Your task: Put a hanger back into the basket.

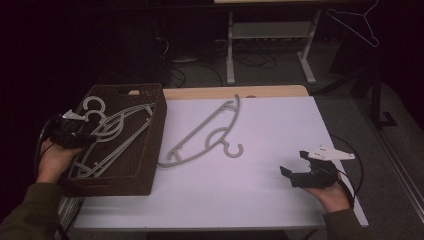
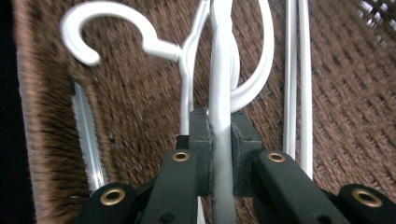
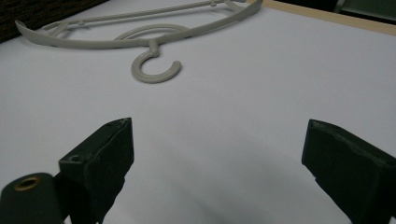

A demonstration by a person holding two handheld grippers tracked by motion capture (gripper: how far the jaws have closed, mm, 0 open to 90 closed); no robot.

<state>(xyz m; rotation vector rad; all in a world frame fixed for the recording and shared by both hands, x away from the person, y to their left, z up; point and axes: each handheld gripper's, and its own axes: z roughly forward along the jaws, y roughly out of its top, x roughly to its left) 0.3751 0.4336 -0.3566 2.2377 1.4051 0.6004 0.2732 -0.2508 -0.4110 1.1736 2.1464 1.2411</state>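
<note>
The left tongs [image 2: 219,154] clamp a pale grey plastic hanger [image 2: 220,70] inside the brown woven basket [image 1: 150,150] at nine o'clock, its long axis running from seven toward one, hook at the far end. Other hangers crowd beneath it. A second grey hanger [image 1: 207,132] lies mid-worktop [image 1: 280,130]. The right tongs [image 1: 292,162], at four o'clock, stand apart, holding nothing.

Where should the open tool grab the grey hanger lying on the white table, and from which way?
Grip the hanger on its long curved arm, probably near the middle, coming straight down from above. It lies flat on the table, so only thin bars stick up, and the arm is narrow enough for the open right tool. The hook curls toward that tool, but would likely swing.
</note>
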